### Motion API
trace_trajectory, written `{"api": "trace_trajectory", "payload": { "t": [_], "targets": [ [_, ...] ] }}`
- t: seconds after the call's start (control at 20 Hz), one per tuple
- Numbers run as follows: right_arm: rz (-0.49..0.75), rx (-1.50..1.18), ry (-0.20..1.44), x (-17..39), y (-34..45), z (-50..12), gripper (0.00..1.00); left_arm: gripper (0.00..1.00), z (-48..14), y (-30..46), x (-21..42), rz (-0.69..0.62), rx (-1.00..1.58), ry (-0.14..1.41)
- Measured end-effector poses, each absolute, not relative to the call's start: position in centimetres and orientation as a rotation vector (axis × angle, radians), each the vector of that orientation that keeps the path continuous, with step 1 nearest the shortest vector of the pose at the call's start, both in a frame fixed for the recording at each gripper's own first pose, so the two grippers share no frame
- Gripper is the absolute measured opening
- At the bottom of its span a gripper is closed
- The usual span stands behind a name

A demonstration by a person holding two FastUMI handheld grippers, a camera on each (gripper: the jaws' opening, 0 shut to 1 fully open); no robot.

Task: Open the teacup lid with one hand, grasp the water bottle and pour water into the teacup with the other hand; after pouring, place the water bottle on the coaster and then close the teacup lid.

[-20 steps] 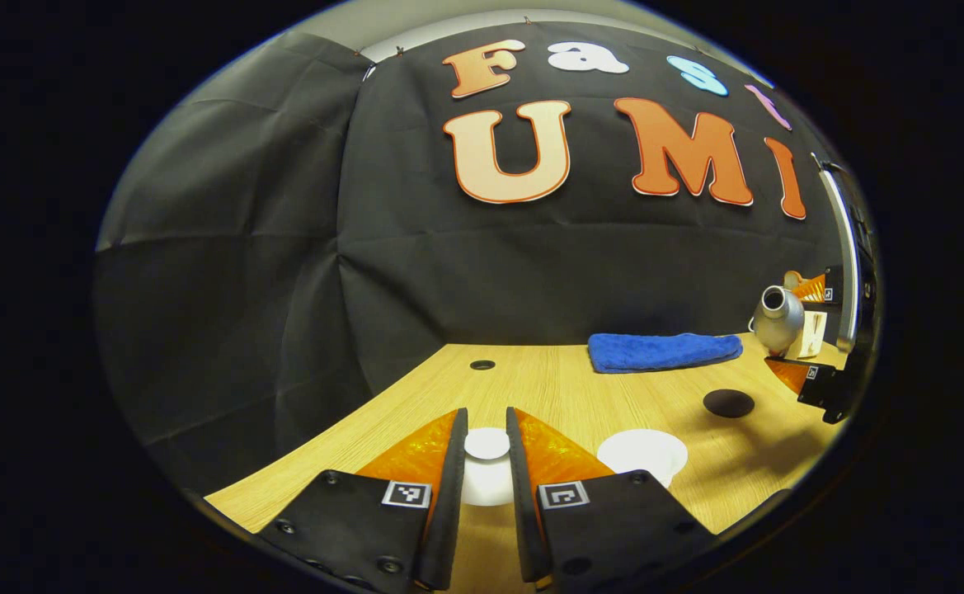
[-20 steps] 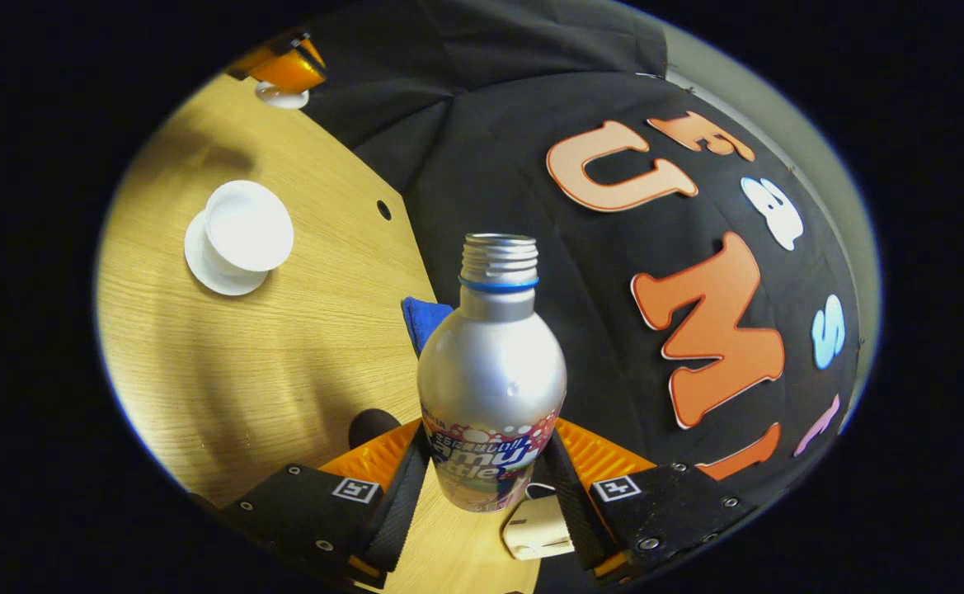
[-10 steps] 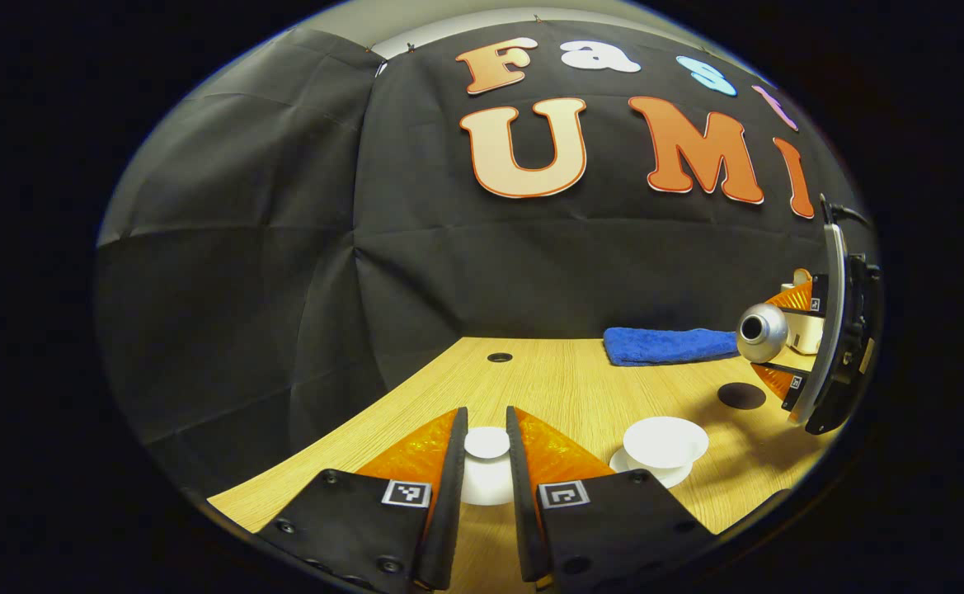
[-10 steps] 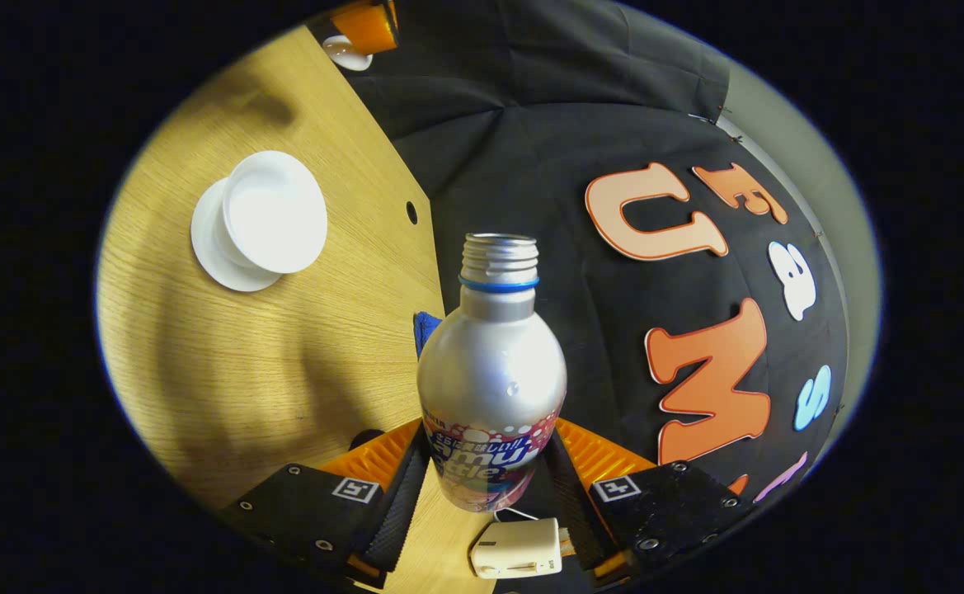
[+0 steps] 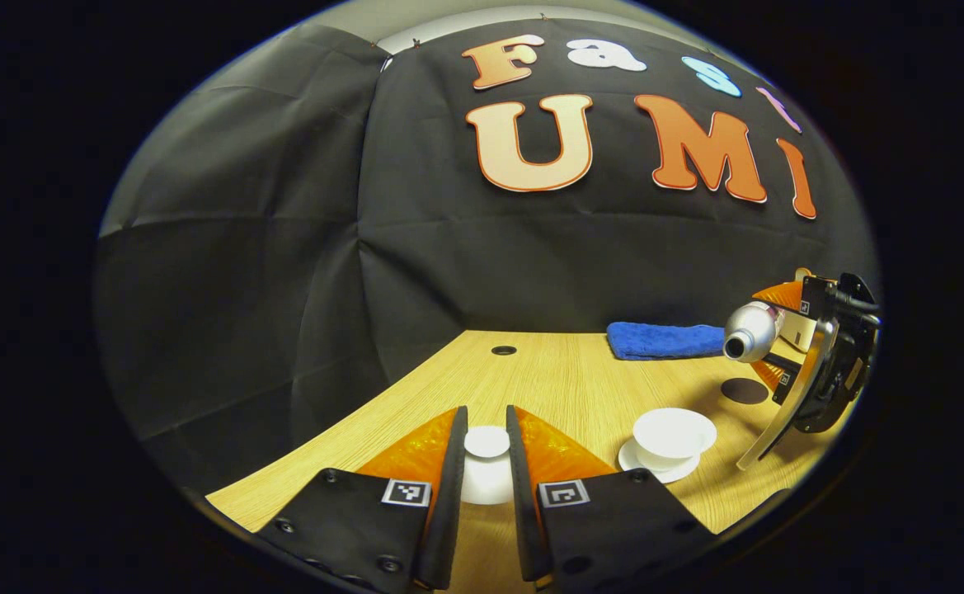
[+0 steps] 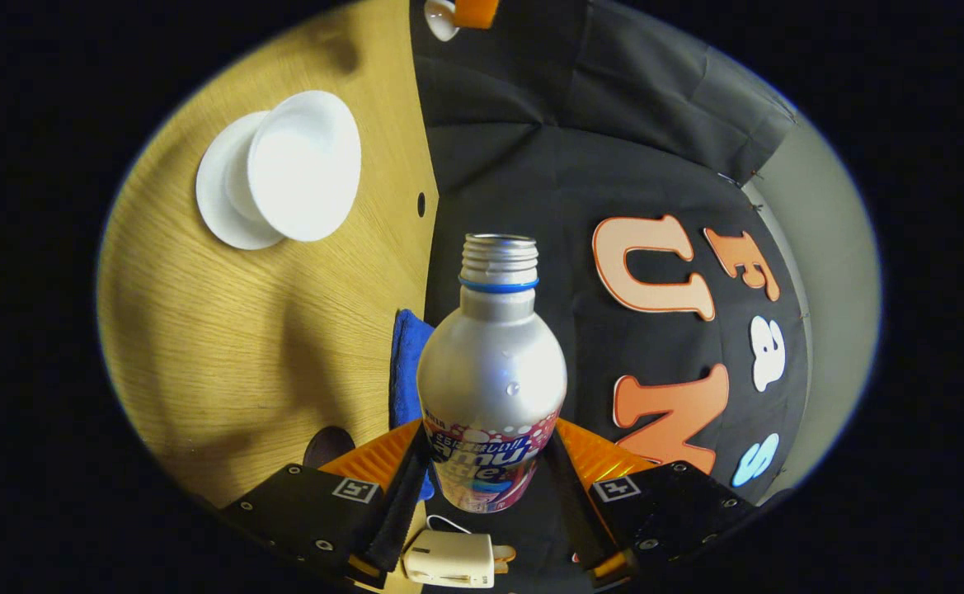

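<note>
My left gripper point(image 5: 486, 422) is shut on the knob of the white teacup lid point(image 5: 486, 483), held left of the cup. The white teacup point(image 5: 673, 429) stands uncovered on its saucer point(image 5: 642, 468). To its right my right gripper point(image 5: 766, 334) holds the silver water bottle point(image 5: 747, 330) tipped nearly level, mouth toward the cup. In the right gripper view, my right gripper point(image 6: 488, 437) is shut on the capless bottle point(image 6: 491, 371); the teacup point(image 6: 304, 165), its saucer point(image 6: 213, 194) and my left gripper point(image 6: 458, 11) lie beyond. I see no water stream.
A black round coaster point(image 5: 744, 390) lies right of the cup, under the bottle; it shows again as the coaster point(image 6: 326, 445). A folded blue towel point(image 5: 667, 340) lies by the back wall. The wooden table point(image 5: 564, 388) has a small hole point(image 5: 504, 350). A small white box point(image 6: 449, 559) sits behind my right fingers.
My right gripper has tipped the bottle from slanted to nearly level and brought it closer to the cup. My left gripper keeps hold of the lid, shifted only slightly.
</note>
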State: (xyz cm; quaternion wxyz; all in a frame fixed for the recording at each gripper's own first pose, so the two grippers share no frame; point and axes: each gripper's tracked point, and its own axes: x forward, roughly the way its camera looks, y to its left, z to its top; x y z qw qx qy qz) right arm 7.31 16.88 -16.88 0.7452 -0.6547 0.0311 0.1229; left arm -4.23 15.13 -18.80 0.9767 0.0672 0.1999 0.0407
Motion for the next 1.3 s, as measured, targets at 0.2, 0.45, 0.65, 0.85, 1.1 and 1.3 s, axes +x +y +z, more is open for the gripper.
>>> {"api": "trace_trajectory", "payload": {
  "t": [0.2,0.45,0.65,0.85,1.1,1.3],
  "targets": [
    [0.245,-1.527,-0.015,7.3,17.0,-15.7,0.79,0.34,-19.0,15.6,-4.4,0.091,0.135,0.403],
    [0.244,-1.573,-0.061,7.2,17.2,-14.8,0.79,0.33,-19.0,15.9,-4.5,0.094,0.134,0.402],
    [0.206,-1.623,-0.118,6.7,17.6,-14.3,0.78,0.31,-19.2,16.1,-4.5,0.095,0.129,0.406],
    [0.186,-1.634,-0.135,6.7,17.5,-14.1,0.78,0.34,-19.2,16.1,-4.6,0.096,0.129,0.406],
    [0.171,-1.658,-0.167,7.0,17.5,-13.8,0.79,0.34,-19.2,16.1,-4.7,0.097,0.132,0.402],
    [0.155,-1.676,-0.189,7.0,17.6,-13.6,0.79,0.31,-19.2,16.2,-4.6,0.096,0.133,0.398]
  ]
}}
